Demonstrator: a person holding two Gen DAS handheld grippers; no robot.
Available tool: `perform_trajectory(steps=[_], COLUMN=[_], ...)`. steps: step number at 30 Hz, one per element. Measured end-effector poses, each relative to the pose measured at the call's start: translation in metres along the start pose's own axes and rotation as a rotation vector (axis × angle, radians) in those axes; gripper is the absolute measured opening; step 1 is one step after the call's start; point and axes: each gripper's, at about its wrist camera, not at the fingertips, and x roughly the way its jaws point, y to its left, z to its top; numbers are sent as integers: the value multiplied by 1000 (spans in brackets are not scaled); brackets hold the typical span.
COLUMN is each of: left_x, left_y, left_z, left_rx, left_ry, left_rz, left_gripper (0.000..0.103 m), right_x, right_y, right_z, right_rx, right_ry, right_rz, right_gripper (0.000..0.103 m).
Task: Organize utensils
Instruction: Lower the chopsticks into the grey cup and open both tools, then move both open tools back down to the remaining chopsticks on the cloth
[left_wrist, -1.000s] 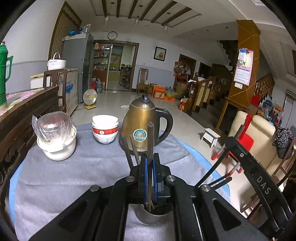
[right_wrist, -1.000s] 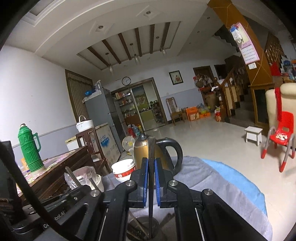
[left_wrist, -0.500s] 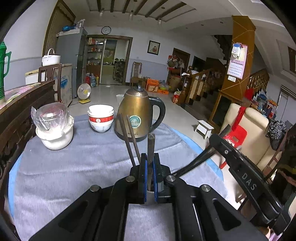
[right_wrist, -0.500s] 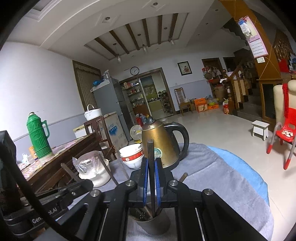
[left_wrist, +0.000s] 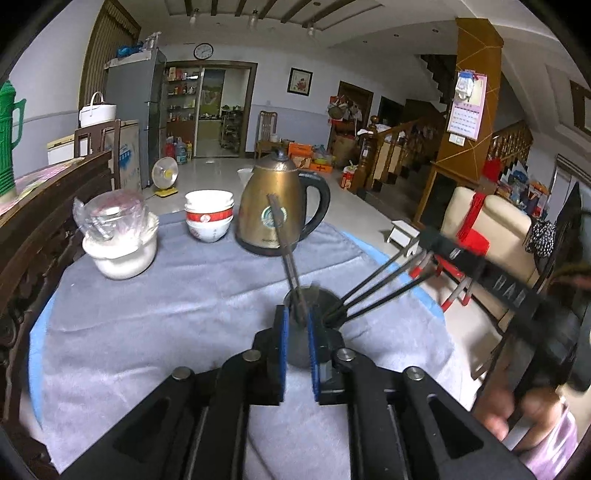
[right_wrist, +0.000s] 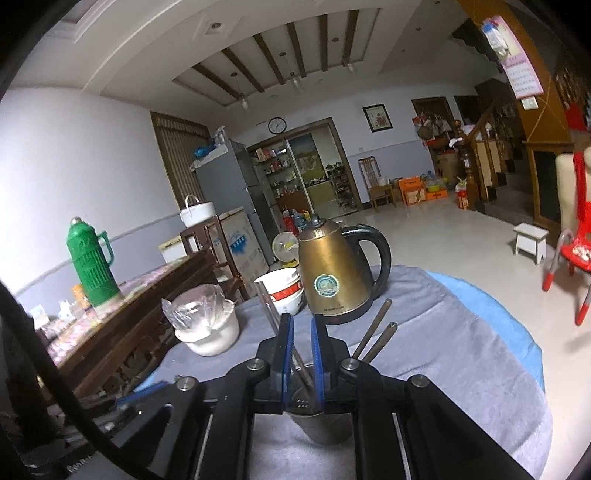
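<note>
A small metal cup (left_wrist: 301, 339) stands on the grey cloth and holds several dark chopsticks (left_wrist: 286, 254). It also shows in the right wrist view (right_wrist: 321, 430) with chopsticks (right_wrist: 373, 339) leaning right. My left gripper (left_wrist: 296, 345) is a little open, its blue pads on either side of the cup, holding nothing. My right gripper (right_wrist: 302, 360) is a little open just above the cup's rim, with chopsticks leaning in the gap but not clamped. The right gripper's body (left_wrist: 495, 284) shows blurred at the right in the left wrist view.
A brass kettle (left_wrist: 280, 210), stacked red-and-white bowls (left_wrist: 209, 218) and a white pot covered in plastic (left_wrist: 118, 236) stand at the far side of the round table (left_wrist: 147, 332). A wooden sideboard with a green thermos (right_wrist: 90, 264) lies to the left.
Both grippers have opened and let go of the chopsticks they held, which now stand in the cup. Both grippers have drawn back a little.
</note>
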Motion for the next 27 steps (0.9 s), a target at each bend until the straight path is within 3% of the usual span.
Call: perform_trajectory(steps=[3,5,6,7,13,19,27], left_x=[-8,-12,-13,-14,-11,-17,-16], left_y=[6,11,14,16,31,45,61], left_z=[-11,-19,-23,-25,-53,-76,-105], left_rx=[-1,0,-3,-6,-1,8,-16], left_ry=[13,23,35,47,153,213,301], left_rz=[24,48,59,65,182,287,312], left_gripper=[28,36,39,44,58,63,64], right_x=[-15,-26,-34,-40,-67,-76,-49], right_y=[-6,-9,-11,-13,-15,-14,-5], right_z=[2,2,1,0,-12,-40,-85], right_rx=[41,56,65,69,35,-5,-9], right_ry=[-17,-36,-53,-73,-81,-3,159], right_rz=[21,24,23,22,-10,-19,8], right_gripper=[24,39,55,59,59,59,52])
